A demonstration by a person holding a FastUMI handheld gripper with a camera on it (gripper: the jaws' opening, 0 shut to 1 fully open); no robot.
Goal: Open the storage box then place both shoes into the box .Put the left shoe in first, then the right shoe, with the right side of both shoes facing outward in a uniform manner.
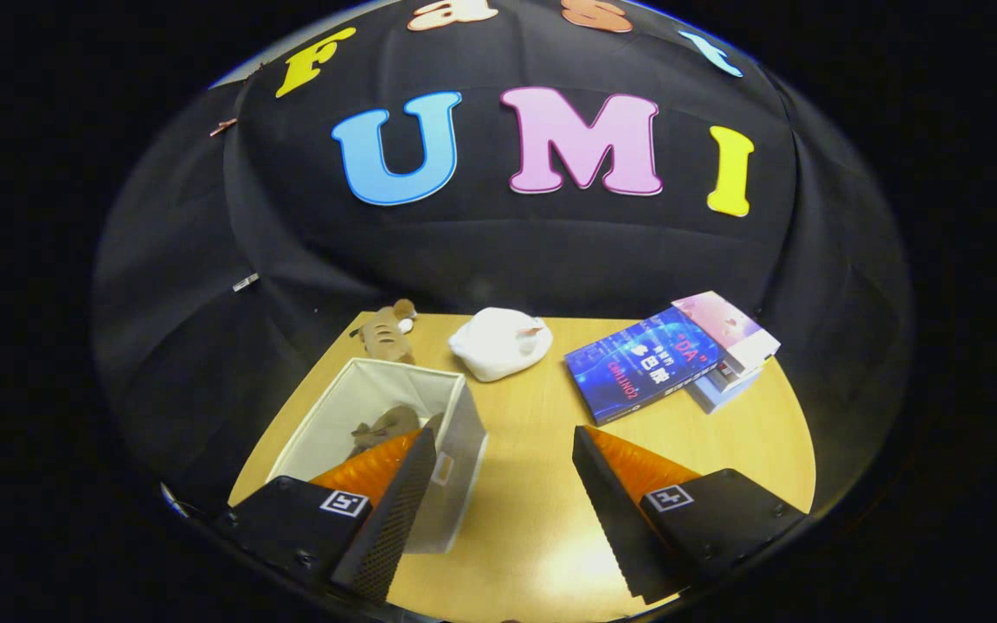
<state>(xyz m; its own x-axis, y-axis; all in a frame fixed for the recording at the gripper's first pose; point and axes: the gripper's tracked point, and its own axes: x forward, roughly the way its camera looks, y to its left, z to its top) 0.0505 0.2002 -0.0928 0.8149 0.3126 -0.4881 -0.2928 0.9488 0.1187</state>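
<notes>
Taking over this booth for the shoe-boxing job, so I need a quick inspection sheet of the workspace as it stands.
Surface: wooden table, bare between the fingers.
Job's things: white storage box, top open, a small brown thing inside; one brown shoe beyond the box.
Clutter: white cloth-like bundle at the far edge; blue book lying on a pale box.
Grippers: gripper open, holding nothing, one finger in front of the box's wall.
Cables: nothing seen.
Surroundings: black cloth wall behind the table.
</notes>
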